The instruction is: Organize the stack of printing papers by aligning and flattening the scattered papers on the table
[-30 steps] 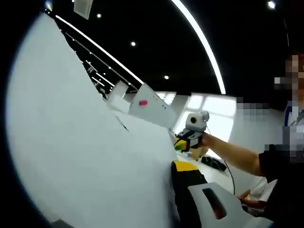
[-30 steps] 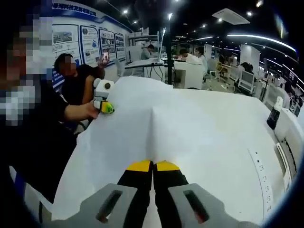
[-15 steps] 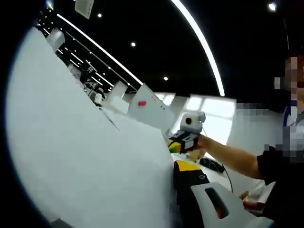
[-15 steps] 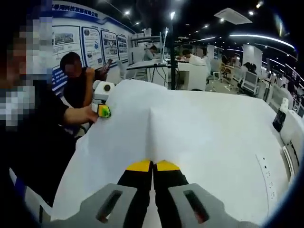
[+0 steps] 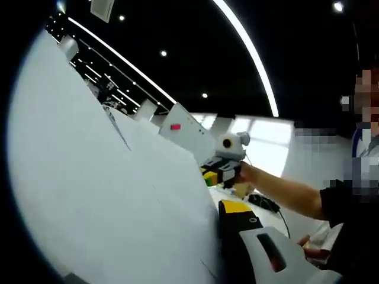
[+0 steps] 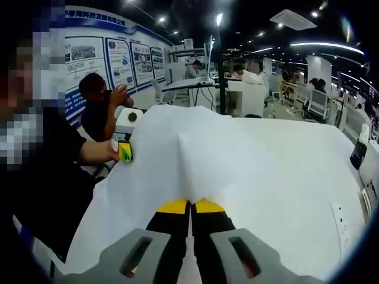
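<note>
Right gripper view showed the right gripper (image 6: 190, 207) with its yellow-tipped jaws pressed together on the near edge of the papers (image 6: 249, 171), which rose from between the tips as a broad white sheet with a raised crease running away from them. At the sheet's left edge the left gripper (image 6: 125, 152) met the paper, held in the person's hand (image 6: 105, 152); whether its tips were closed there was too small to tell. Behind the sheet stood white desks (image 6: 243, 94) with seated people, a wall of blue-framed posters (image 6: 112, 59), and another seated person (image 6: 103, 109) in dark clothes. Left gripper view had the papers (image 5: 100, 189) lifted steeply across the left side, hiding one jaw of the left gripper (image 5: 222, 216); the visible yellow-tipped jaw lay against the sheet's edge, so the grip looked closed on it, though the far jaw could not be seen. Further along that edge the right gripper (image 5: 210, 176) held the paper, the person's forearm (image 5: 284, 192) reaching to it. A white panel with a pink mark (image 5: 183, 133) stood beyond under a dark ceiling with strip lights (image 5: 249, 53).
</note>
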A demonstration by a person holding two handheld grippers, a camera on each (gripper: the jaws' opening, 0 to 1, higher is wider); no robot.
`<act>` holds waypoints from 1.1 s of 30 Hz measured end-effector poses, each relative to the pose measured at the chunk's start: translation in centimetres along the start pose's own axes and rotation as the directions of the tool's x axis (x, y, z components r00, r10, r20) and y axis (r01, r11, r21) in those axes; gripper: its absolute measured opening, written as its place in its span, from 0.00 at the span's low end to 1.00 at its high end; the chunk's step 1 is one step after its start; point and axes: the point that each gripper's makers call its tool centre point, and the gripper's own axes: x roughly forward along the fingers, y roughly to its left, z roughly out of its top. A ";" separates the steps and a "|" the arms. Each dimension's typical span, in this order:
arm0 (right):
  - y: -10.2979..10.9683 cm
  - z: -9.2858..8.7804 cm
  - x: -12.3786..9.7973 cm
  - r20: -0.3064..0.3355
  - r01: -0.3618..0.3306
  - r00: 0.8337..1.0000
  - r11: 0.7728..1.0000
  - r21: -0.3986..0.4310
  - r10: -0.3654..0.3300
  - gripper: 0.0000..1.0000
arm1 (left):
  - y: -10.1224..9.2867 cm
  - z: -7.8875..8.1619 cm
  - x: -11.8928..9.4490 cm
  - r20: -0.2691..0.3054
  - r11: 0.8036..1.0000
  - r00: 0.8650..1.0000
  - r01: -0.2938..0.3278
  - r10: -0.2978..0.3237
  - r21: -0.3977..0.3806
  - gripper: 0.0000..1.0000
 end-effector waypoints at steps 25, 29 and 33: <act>1.2 1.0 -0.6 0.107 -0.024 0.994 0.994 0.103 0.013 0.14 | 0.3 0.2 -0.3 0.004 1.000 1.000 -0.008 0.008 0.005 0.06; 1.7 0.4 -1.7 0.141 -0.028 0.990 0.990 0.141 0.008 0.16 | 0.4 0.6 -0.4 0.009 0.999 1.000 0.009 -0.008 -0.052 0.06; 1.9 -0.3 -2.6 0.171 -0.012 0.985 0.987 0.161 -0.016 0.19 | 0.2 1.2 0.0 0.004 0.996 1.000 0.024 -0.024 -0.084 0.06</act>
